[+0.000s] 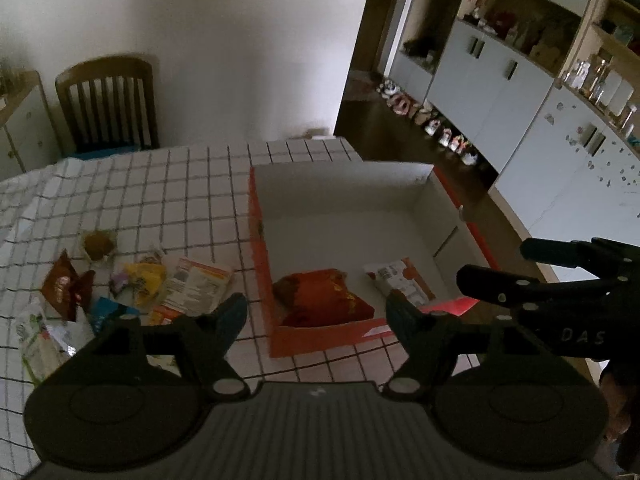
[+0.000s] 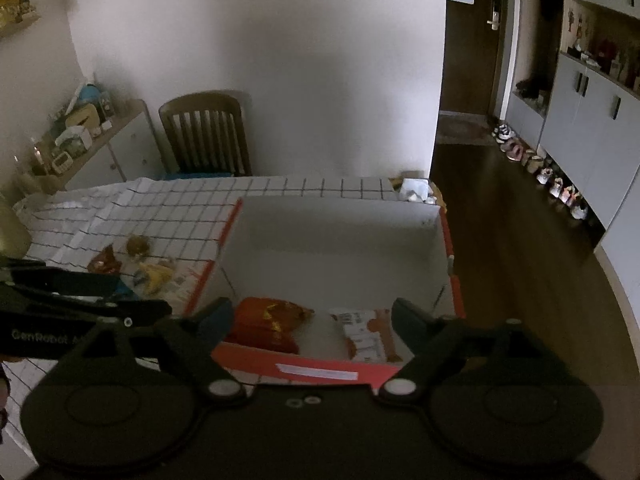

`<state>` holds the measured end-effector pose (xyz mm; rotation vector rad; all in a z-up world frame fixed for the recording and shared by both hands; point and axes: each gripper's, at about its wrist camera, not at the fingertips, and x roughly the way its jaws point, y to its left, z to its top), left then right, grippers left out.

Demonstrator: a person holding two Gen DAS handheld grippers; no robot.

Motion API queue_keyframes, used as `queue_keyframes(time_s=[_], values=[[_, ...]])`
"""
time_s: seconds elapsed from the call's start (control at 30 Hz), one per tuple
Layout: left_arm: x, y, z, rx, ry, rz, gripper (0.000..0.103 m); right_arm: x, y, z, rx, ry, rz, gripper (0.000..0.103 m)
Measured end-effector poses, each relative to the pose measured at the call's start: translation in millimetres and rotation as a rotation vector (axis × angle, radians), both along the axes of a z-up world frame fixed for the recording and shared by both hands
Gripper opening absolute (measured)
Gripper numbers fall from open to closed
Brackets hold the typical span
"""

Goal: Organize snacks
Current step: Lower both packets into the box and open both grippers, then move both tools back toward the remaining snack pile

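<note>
Left wrist view: the left gripper is being held above the table, its jaws spread wide with nothing between them.
Right wrist view: the right gripper is being held above the near wall of the box, its jaws likewise spread wide and empty.
Box: one orange box with a white interior is being shown open on the checked tablecloth, at the table's right end.
Box contents: two snacks are being shown inside, both near the front wall. One red snack bag is lying at the left; one white and orange packet is lying apart from it at the right.
Loose snacks: a cluster is being shown on the cloth to the left of the box. One brown wrapper, one round brown snack, one yellow bag, one white and orange pack, one blue packet and one green and white bag are being counted; overlaps are making an exact total uncertain.
Surroundings: one wooden chair is being shown against the wall beyond the table. A row of shoes is being shown on the floor along the cabinets.
</note>
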<state>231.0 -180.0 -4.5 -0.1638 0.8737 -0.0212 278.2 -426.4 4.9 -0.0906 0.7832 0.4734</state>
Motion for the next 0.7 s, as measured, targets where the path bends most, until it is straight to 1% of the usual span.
queue_keyframes(time_s=[0.07,0.37,0.4,0.43,0.47,0.63,0.7], values=[[-8,7,3,0.008,-0.012,-0.010,0.076,-8,6,4,0.006,-0.008,-0.006,0.089],[-44,49,11,-0.016,-0.028,-0.037,0.077,-48,39,20,0.053,-0.051,-0.016,0.100],[-47,55,11,-0.019,-0.029,-0.038,0.078,-53,44,20,0.060,-0.053,-0.017,0.101],[-51,60,11,-0.022,-0.030,-0.041,0.083,-57,48,21,0.067,-0.053,-0.018,0.102],[-54,65,11,-0.023,-0.033,-0.043,0.085,-61,54,21,0.069,-0.055,-0.022,0.103],[-71,93,13,-0.033,-0.051,-0.043,0.085,-81,77,21,0.054,-0.087,-0.026,0.103],[-75,107,12,-0.041,-0.051,-0.038,0.089,-89,87,21,0.053,-0.100,-0.024,0.103]])
